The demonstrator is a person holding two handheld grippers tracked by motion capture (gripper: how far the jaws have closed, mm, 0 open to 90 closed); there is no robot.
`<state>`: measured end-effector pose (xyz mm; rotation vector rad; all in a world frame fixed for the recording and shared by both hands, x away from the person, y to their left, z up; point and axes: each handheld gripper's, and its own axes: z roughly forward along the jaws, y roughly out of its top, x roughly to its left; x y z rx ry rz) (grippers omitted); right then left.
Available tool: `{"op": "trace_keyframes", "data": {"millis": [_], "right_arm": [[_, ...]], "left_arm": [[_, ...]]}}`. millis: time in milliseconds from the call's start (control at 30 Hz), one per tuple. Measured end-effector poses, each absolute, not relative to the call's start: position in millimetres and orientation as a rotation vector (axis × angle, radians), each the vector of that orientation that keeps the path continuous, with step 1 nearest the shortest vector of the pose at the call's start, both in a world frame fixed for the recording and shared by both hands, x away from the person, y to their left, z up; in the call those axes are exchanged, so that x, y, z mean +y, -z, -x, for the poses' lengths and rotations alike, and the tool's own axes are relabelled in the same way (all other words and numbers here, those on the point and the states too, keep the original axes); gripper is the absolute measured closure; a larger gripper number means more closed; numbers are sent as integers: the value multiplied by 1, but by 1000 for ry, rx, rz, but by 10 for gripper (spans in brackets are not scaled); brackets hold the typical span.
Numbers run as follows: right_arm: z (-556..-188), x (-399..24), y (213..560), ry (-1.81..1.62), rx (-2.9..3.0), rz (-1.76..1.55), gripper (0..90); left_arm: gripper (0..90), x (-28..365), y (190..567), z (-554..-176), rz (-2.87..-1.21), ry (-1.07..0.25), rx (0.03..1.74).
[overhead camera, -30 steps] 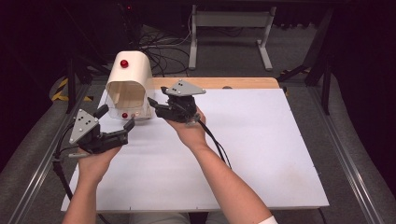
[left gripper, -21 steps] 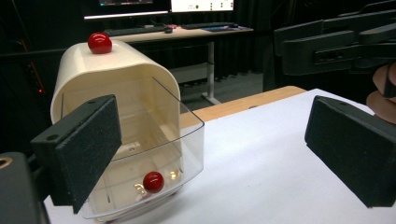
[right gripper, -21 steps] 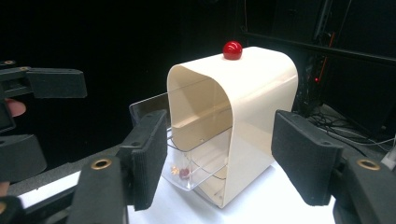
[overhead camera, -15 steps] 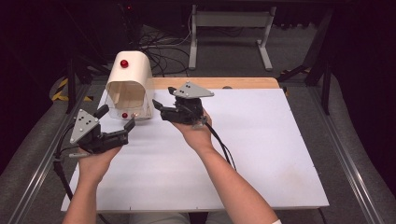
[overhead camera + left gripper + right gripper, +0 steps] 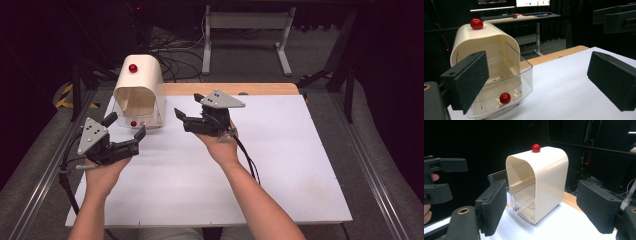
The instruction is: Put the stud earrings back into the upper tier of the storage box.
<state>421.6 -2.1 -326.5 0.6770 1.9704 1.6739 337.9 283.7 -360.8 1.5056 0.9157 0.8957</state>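
Cream box (image 5: 139, 89) beyond open right tool (image 5: 187, 113)

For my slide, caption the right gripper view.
Open right gripper faces the cream box with its red knob.

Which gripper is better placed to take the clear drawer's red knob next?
Left. The left gripper sits open right before the clear drawer and its red knob; the right gripper is off to its side.

no readable text or labels anywhere
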Motion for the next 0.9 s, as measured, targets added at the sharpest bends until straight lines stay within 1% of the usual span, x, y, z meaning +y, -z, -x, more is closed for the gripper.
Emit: {"op": "trace_keyframes", "data": {"millis": [200, 500, 700, 900], "right_arm": [[-415, -12, 327, -1664, 1977, -678, 209], [-404, -27, 327, -1693, 1941, -681, 207], [-399, -42, 332, -1699, 1922, -697, 201], [-394, -57, 339, -1694, 1907, -723, 177]], "left_arm": [[44, 284, 361, -337, -1508, -901, 917], [51, 284, 361, -337, -1505, -908, 922], [72, 284, 361, -336, -1507, -915, 921], [78, 284, 361, -336, -1503, -915, 923]]}}
